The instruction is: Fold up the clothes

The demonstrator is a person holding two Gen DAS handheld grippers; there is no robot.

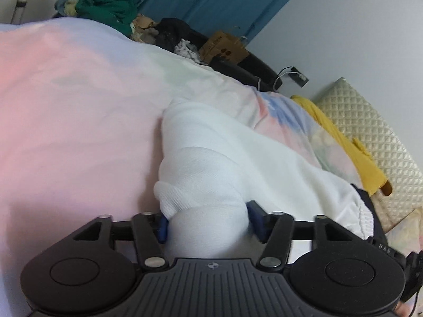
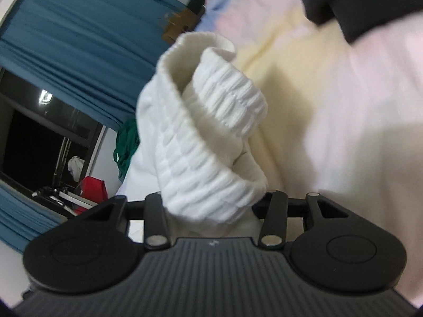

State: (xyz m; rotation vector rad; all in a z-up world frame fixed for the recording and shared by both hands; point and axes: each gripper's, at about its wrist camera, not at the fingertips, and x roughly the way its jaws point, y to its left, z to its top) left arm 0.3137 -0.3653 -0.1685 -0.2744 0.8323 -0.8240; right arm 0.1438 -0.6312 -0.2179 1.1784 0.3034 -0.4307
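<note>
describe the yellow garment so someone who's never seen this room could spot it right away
Start at the bed with its pastel pink and white cover, then follow it to the end by the cream quilted pillow. The yellow garment lies crumpled in a strip between cover and pillow, the only bright yellow thing there.

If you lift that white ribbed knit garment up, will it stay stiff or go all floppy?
Probably floppy: the white ribbed knit garment already curls and sags from the right gripper. It likely stretches, given its elastic-looking ribs. It seems light, bunching softly in the left gripper.
</note>
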